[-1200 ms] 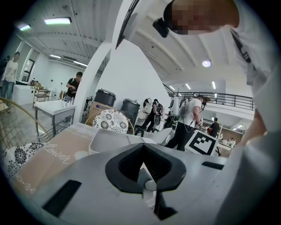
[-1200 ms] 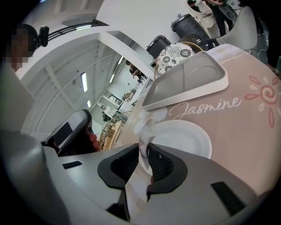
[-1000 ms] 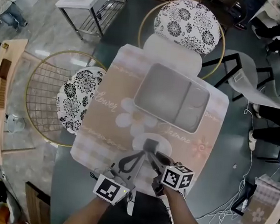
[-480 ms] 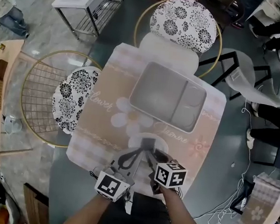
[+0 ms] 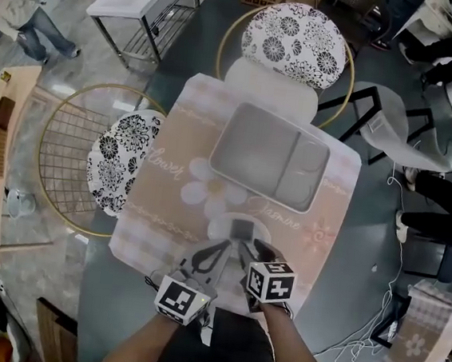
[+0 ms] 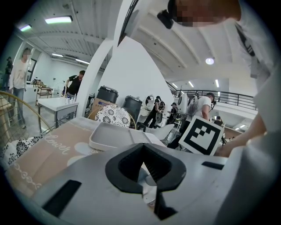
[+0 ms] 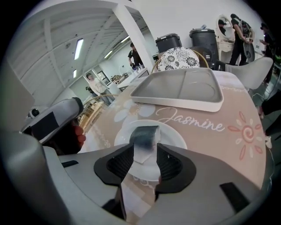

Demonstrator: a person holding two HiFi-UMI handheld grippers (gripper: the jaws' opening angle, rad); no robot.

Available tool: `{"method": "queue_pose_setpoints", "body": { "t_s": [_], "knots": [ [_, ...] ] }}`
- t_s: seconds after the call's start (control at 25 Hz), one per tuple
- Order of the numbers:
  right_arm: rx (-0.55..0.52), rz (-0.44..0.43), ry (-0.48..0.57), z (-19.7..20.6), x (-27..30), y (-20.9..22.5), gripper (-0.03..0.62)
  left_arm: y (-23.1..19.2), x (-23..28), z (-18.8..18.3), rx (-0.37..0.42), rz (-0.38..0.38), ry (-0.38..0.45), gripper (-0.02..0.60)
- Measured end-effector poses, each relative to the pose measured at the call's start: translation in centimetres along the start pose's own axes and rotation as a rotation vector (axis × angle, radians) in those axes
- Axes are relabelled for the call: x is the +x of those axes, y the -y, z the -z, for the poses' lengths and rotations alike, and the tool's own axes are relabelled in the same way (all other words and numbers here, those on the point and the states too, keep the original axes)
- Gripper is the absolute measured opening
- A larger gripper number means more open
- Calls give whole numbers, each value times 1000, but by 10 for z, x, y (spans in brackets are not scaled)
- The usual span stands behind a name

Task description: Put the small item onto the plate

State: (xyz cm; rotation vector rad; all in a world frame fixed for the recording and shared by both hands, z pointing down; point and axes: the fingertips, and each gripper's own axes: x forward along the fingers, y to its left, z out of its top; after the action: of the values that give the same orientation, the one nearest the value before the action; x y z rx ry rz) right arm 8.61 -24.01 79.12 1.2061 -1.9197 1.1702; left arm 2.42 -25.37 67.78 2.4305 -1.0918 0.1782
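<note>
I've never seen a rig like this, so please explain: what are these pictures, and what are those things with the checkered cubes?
A person holds a two-jaw hand-held gripper in each hand; the marker cubes are part of them. One picture comes from a camera on the person's head, looking down; the other two come from cameras riding on each one. On the flowered tablecloth lie a grey divided tray and a small white plate with a small dark item on it. The right hand-held gripper has just been opening its jaws; the item sits between them, not pinched. The left hand-held gripper is shut and empty.
</note>
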Motion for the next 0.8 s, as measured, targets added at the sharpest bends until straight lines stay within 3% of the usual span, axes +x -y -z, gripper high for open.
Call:
{"method": "queue_pose_setpoints", "body": {
  "t_s": [0.2,0.36,0.56,0.8],
  "knots": [
    [-10,13,33,-7,-23,-3,144,8,-11,-2,-15,4,-29,3],
    [-38,-23,88,-17,-57,-20,139,26,-27,-19,-7,9,-26,3],
    [-79,-64,187,-35,-112,-52,71,58,-53,-46,-14,20,-30,3],
    [-114,-89,341,-59,-180,-88,44,97,-90,-79,-6,32,-41,3]
  ]
}}
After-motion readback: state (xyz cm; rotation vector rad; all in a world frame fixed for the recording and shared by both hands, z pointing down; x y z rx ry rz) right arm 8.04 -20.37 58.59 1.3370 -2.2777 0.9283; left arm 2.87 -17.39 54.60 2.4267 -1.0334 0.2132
